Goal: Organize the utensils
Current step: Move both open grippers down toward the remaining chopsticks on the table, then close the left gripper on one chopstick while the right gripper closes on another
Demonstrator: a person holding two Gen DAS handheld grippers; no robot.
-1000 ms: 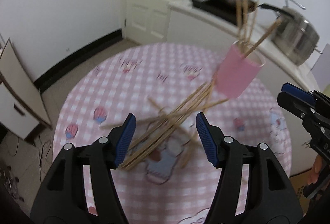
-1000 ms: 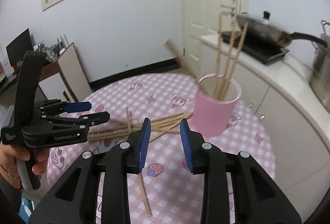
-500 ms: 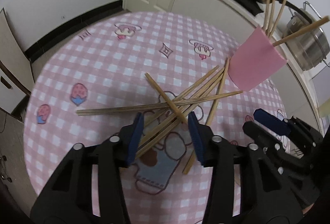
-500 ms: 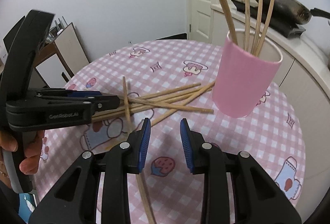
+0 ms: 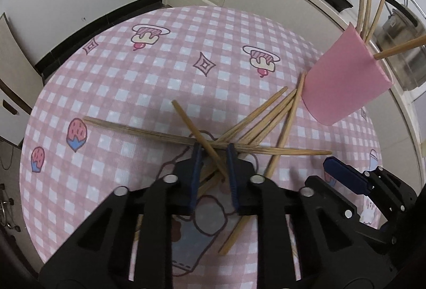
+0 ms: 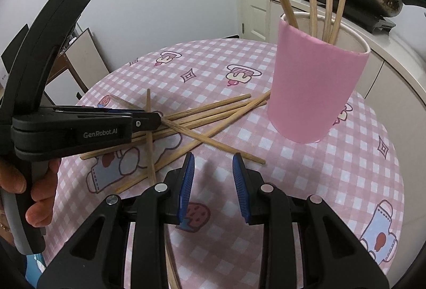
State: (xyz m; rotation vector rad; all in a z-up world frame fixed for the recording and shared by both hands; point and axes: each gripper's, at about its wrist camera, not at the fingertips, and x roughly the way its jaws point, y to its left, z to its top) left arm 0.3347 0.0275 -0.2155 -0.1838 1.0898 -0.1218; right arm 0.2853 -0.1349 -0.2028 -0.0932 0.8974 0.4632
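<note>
Left wrist view: the left tool [image 5: 213, 153] is seen closing around crossed wooden chopsticks [image 5: 205, 137] heaped on the counter [image 5: 133, 70] at its tips. The right tool [image 6: 213, 164] is held partly open and empty, a pink cup [image 6: 314, 92] of chopsticks ahead and to its right.

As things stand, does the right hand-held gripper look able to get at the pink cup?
Probably yes. The right hand-held gripper hangs empty over bare tablecloth, and the pink cup stands upright just beyond it. Only one loose chopstick lies across the way, flat on the table.
</note>
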